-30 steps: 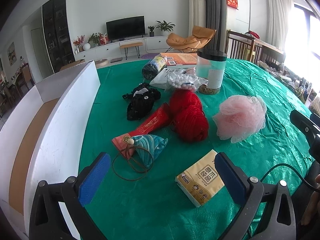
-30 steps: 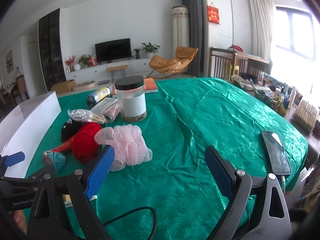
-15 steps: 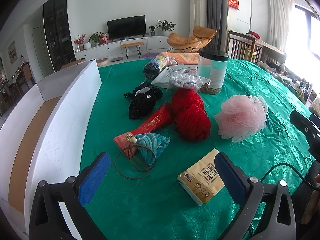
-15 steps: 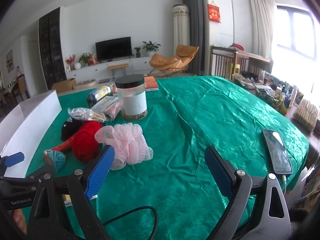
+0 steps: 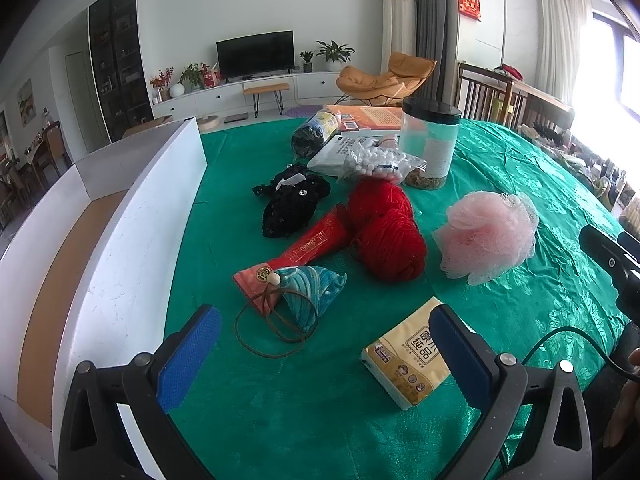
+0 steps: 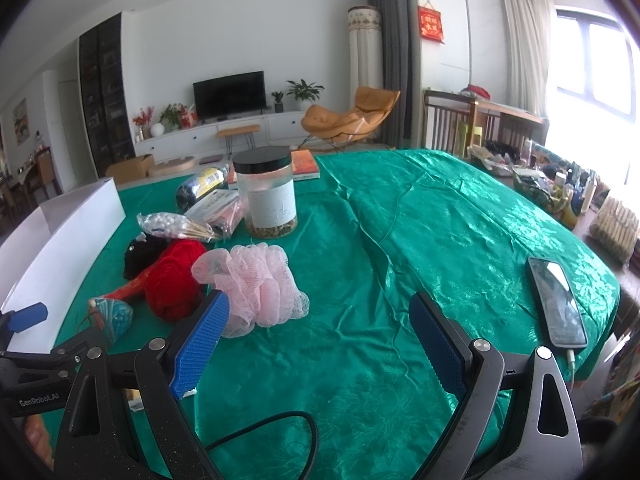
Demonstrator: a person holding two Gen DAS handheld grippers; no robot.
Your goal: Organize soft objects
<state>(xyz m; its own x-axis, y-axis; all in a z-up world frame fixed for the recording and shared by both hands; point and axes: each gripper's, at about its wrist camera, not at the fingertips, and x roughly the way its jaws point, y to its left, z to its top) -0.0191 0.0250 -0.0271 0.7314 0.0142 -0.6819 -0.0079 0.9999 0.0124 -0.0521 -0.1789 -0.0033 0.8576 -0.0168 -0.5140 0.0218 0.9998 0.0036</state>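
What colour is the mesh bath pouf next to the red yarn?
Pale pink. The bath pouf shows best in the left wrist view, right of the red yarn.

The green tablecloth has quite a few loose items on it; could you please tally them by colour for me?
Red: 2 — red yarn skein, red foil packet
Pink: 1 — pink mesh bath pouf
Black: 1 — black crocheted piece
Teal: 1 — teal striped drawstring pouch
Yellow: 1 — yellow tissue pack
White: 1 — clear bag of white cotton swabs
Total: 7
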